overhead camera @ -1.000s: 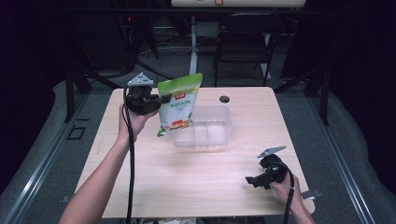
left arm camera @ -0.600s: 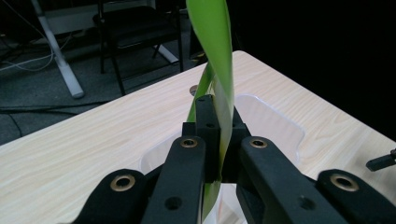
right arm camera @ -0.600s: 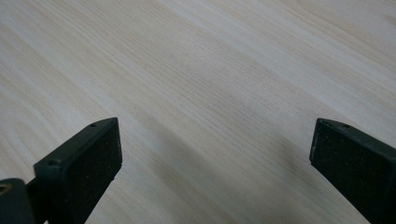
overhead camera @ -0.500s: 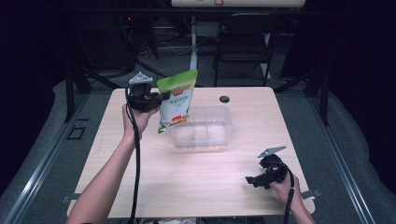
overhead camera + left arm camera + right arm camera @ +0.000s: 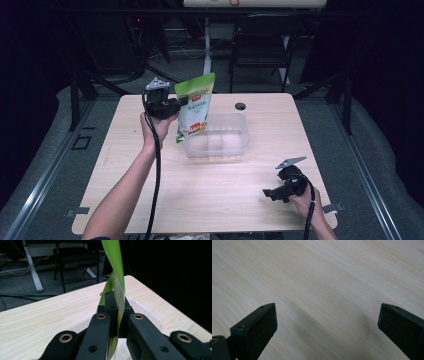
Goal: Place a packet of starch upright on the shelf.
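Clamping the green pouch (image 5: 195,107) by its left edge, the left gripper (image 5: 115,315) holds it upright over the left end of the clear container (image 5: 220,136), lower corner hanging at the rim. Right of the container, near the table (image 5: 250,195) corner, the right gripper (image 5: 327,325) rests with jaws spread, nothing between.

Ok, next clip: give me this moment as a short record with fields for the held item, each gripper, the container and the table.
held item: green pouch, upright, lower end at the bin's left rim
left gripper: shut on the pouch's edge
right gripper: open, nothing between the jaws, near the table's front right
container: clear plastic bin, looks empty
table: light wood, small black round thing behind the bin
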{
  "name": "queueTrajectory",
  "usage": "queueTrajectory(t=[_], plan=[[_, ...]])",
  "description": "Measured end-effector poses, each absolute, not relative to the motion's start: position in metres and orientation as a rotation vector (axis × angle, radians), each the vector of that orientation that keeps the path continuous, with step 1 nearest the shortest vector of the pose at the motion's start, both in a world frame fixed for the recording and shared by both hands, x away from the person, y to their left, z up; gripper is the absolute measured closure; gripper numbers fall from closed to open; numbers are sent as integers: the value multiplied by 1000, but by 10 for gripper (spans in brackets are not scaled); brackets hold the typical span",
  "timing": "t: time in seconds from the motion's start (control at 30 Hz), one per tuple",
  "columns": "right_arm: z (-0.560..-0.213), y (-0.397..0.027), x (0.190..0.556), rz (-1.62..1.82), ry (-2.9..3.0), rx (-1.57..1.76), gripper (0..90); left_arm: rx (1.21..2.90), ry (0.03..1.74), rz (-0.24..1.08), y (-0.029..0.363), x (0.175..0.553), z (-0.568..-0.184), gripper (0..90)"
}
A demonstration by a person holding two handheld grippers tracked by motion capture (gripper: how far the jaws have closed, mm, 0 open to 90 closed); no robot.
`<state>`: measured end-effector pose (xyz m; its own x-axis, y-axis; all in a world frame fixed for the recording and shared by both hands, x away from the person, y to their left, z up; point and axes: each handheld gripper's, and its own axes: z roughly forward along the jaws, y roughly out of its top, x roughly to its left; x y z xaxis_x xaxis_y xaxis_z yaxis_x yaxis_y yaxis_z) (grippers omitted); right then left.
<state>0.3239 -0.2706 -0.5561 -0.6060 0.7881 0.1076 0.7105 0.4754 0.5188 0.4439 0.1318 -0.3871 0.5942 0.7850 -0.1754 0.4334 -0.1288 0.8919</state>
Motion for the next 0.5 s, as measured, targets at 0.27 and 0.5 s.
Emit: queueTrajectory(t=[0.27, 0.5], plan=[[-556, -270, 323, 811, 2563, 1321, 19, 1722, 1039, 430, 124, 448, -394, 899], [-556, -270, 323, 812, 2565, 1319, 19, 1697, 1066, 448, 122, 448, -398, 899]])
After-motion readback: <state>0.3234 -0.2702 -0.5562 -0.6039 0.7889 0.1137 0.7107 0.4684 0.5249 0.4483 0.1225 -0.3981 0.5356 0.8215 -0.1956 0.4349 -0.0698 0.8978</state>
